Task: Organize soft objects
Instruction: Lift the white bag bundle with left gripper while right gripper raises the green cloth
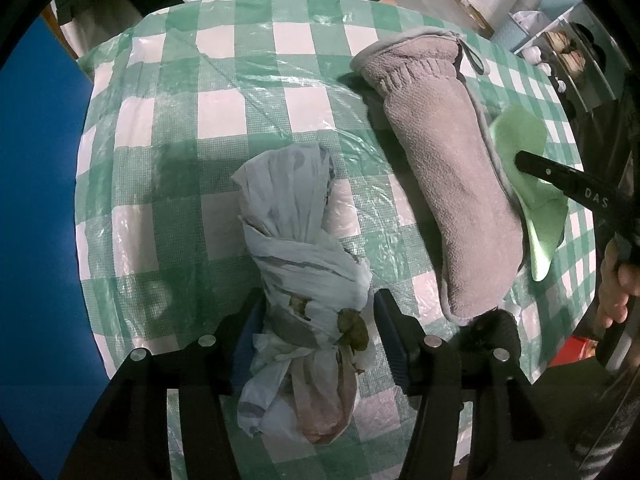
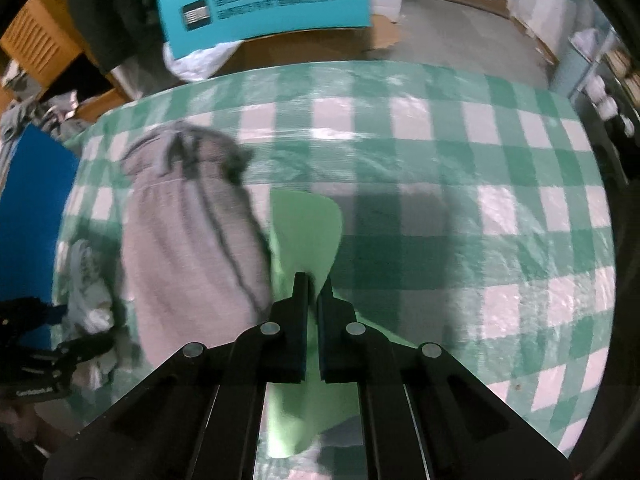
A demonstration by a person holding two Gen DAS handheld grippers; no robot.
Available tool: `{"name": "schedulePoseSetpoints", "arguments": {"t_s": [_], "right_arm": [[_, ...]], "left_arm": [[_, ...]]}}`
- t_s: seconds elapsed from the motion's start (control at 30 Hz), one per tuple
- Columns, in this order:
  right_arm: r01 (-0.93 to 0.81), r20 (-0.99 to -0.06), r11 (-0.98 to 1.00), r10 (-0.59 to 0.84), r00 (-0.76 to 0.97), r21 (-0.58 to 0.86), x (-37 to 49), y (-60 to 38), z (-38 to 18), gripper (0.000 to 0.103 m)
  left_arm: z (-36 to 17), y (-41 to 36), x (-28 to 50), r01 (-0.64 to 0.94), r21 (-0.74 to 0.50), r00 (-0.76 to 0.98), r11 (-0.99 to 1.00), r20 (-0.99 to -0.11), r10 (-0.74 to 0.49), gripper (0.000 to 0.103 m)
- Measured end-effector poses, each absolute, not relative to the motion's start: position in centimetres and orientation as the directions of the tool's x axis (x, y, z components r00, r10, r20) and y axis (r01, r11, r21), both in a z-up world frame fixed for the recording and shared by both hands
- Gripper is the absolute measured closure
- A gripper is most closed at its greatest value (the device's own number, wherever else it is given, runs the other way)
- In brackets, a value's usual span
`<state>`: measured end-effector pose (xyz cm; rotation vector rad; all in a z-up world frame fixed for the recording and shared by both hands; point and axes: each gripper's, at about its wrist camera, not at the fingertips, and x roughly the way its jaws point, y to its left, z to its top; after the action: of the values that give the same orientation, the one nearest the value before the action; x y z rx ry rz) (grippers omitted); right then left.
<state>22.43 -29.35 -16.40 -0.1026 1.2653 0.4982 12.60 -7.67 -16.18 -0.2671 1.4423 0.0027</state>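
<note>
Right wrist view: right gripper (image 2: 313,286) pinched narrow on a pale green cloth (image 2: 306,232), just right of the grey oven mitt (image 2: 188,240) on the checked tablecloth (image 2: 480,184). Left of the mitt, left gripper (image 1: 320,312) spread wide around a knotted plastic bag bundle (image 1: 296,240), not visibly clamping. Likely mid-gather; next, probably lifting the cloth clear of the mitt without dragging it.
</note>
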Motion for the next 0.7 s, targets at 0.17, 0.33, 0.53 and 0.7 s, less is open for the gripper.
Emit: {"name": "schedulePoseSetpoints", "arguments": {"t_s": [0.17, 0.33, 0.53, 0.7], "right_arm": [[-0.343, -0.940, 0.923, 0.259, 0.221, 0.174, 23.2, -31.1, -16.8, 0.099], [-0.310, -0.939, 0.935, 0.249, 0.236, 0.171, 23.4, -32.1, -16.3, 0.070], [-0.363, -0.924, 0.917, 0.272, 0.271, 0.164, 22.8, -31.3, -14.9, 0.042], [-0.408, -0.939, 0.905, 0.236, 0.250, 0.119, 22.6, -29.3, -16.0, 0.042]], "left_arm": [[-16.3, -8.2, 12.7, -0.153, -0.173, 0.129, 0.973, -0.980, -0.154, 0.044], [-16.4, -8.6, 12.7, -0.145, -0.168, 0.126, 0.975, -0.981, -0.151, 0.042], [-16.6, -8.7, 12.6, -0.151, -0.175, 0.126, 0.973, -0.980, -0.157, 0.042], [-16.7, -8.2, 12.7, -0.154, -0.181, 0.130, 0.971, -0.978, -0.161, 0.041]]}}
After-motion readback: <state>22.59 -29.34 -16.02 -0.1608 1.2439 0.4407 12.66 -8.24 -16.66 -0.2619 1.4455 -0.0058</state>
